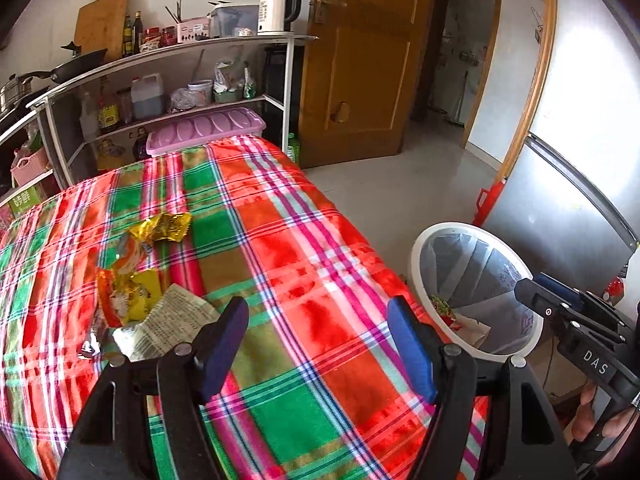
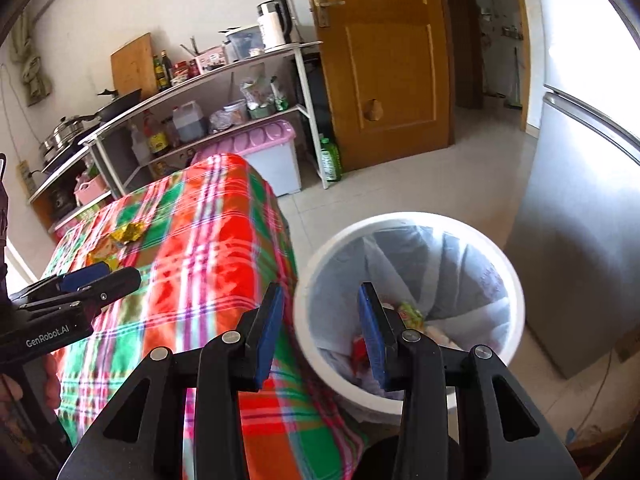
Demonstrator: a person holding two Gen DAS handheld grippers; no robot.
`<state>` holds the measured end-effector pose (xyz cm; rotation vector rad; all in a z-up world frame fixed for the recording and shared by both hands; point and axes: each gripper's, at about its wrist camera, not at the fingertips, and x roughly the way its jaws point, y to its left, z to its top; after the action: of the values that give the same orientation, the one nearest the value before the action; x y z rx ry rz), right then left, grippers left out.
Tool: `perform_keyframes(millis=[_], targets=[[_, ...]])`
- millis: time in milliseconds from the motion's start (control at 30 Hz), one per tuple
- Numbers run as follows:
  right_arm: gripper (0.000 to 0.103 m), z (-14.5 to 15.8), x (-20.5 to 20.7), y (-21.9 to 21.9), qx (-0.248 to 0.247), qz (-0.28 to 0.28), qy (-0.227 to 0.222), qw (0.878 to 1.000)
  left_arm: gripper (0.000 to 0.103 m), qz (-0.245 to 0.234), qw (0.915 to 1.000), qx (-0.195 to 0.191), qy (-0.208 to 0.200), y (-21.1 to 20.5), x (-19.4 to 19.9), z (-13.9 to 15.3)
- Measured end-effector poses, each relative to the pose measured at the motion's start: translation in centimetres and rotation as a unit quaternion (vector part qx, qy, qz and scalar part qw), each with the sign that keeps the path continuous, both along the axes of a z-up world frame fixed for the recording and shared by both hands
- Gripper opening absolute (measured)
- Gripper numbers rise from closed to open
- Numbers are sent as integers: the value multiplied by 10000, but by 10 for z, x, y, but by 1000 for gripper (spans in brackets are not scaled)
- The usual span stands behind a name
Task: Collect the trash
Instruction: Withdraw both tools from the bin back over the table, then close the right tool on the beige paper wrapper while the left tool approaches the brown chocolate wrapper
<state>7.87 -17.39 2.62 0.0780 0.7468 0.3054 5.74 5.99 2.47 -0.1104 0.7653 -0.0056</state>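
"DAS" is showing in white on the black right gripper (image 2: 320, 324), "GenRobot.AI" on the left gripper (image 1: 318, 340); both are standing released, blue pads gripping nothing. Crinkled foil wrappers (image 1: 138, 280) are lying at the left of the frame on the plaid-clothed worktop (image 1: 320, 248), more trash sitting inside the round white bin (image 2: 416, 224) at lower right.

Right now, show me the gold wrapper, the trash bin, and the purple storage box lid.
gold wrapper (image 1: 162, 227), left wrist view, middle of the crinkled foil.
trash bin (image 2: 516, 280), right wrist view, white rim, right side.
purple storage box lid (image 1: 204, 130), left wrist view, ribbed top.
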Motion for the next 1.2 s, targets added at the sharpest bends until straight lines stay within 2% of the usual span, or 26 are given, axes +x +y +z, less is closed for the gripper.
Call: perform_keyframes(millis=[100,233,367,567,833,1033,1200], targets=[[40,0,0,15,20,156,8,9999,76,232,9997,80,-59,17,-9,1],[52,0,2,35,107,346,26,9993,77,482,9988,14,-47,43,-21,0],[52,-1,4,61,170,611,67,9980,80,779,9968,119,-91,68,-35,1],[52,-4,3,114,51,1094,114,9939,82,1214,9925,58,-102,112,-53,0],[53,-15,3,187,-175,1691,302,9850,83,1891,9819,46,-8,173,-76,-8],[53,-25,4,234,-145,2029,564,9775,83,1975,9803,-17,14,193,-85,-15],[53,-33,12,258,-195,1794,737,9808,83,1928,9812,-91,26,200,-85,-18]])
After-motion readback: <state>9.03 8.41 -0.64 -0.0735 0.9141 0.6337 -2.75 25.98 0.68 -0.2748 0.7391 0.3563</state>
